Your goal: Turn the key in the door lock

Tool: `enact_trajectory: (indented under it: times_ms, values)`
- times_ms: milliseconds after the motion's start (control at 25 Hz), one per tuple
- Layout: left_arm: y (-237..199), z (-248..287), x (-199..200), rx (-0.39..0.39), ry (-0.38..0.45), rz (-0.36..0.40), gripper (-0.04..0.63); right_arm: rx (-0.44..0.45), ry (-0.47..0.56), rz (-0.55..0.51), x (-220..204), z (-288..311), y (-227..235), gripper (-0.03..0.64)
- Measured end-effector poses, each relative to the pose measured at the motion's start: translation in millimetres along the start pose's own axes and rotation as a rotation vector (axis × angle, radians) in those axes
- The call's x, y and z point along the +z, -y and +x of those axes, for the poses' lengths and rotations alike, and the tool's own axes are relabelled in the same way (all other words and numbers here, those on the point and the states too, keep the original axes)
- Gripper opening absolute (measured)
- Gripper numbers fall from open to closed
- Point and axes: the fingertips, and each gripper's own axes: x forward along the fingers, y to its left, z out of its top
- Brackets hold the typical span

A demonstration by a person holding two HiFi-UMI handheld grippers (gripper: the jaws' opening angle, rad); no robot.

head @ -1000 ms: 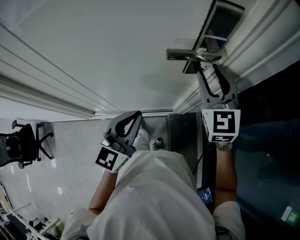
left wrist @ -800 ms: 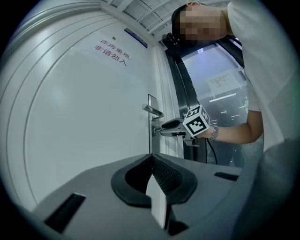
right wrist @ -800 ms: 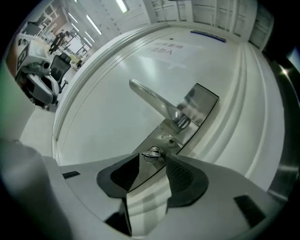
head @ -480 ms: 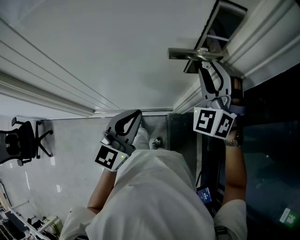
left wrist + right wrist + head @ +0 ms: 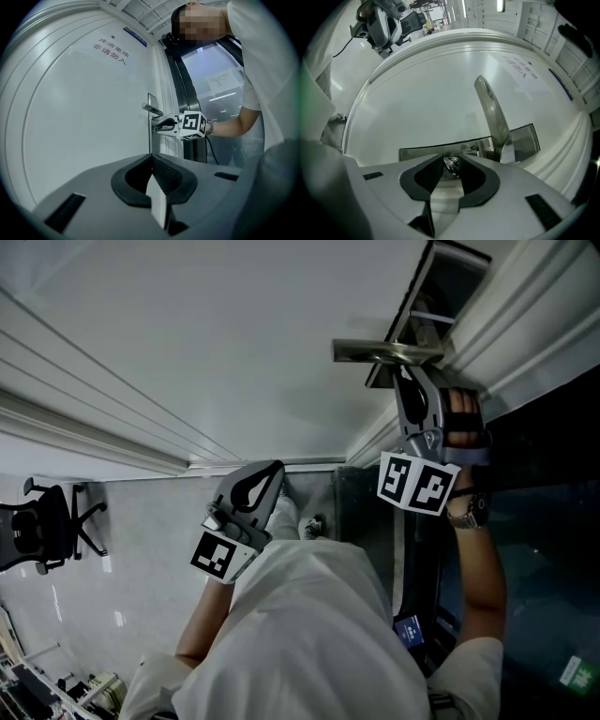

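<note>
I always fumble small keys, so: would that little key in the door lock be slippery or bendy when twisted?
The key looks like small, shiny metal, so it is probably stiff but perhaps slippery. The right gripper's jaws have just been closing with it between them. Seated in the lock, it likely only rotates.

This looks like an office building where people work. In my head view, a black office chair (image 5: 42,526) on wheels stands at nine o'clock on a shiny pale floor (image 5: 141,540). In my left gripper view, the big white door (image 5: 84,117) has red words (image 5: 110,50) at eleven o'clock. A glass wall (image 5: 206,65) with a paper (image 5: 224,79) stuck on it is at two o'clock.
</note>
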Motion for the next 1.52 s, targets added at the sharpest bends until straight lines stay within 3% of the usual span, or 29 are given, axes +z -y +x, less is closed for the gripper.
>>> enact_trajectory:
  times_ms: [320, 600, 1120, 1520]
  values:
    - [-4.2, -1.5, -1.0, 0.010, -0.003, -0.004, 0.003, -0.091, -0.026, 0.162, 0.0, 0.3, 5.3, 0.101]
    - [-6.5, -5.5, -3.0, 0.017, -0.005, -0.010, 0.004, -0.093, 0.007, 0.365, 1.2, -0.8, 9.9, 0.098]
    - [-7.1, -3.8, -0.9, 0.005, 0.005, -0.010, 0.004, -0.123, 0.096, 0.921, -2.7, -1.2, 24.6, 0.083]
    - [-4.5, -0.8, -0.3, -0.004, 0.003, -0.007, 0.003, -0.101, 0.096, 0.993, -4.4, -1.7, 25.6, 0.083]
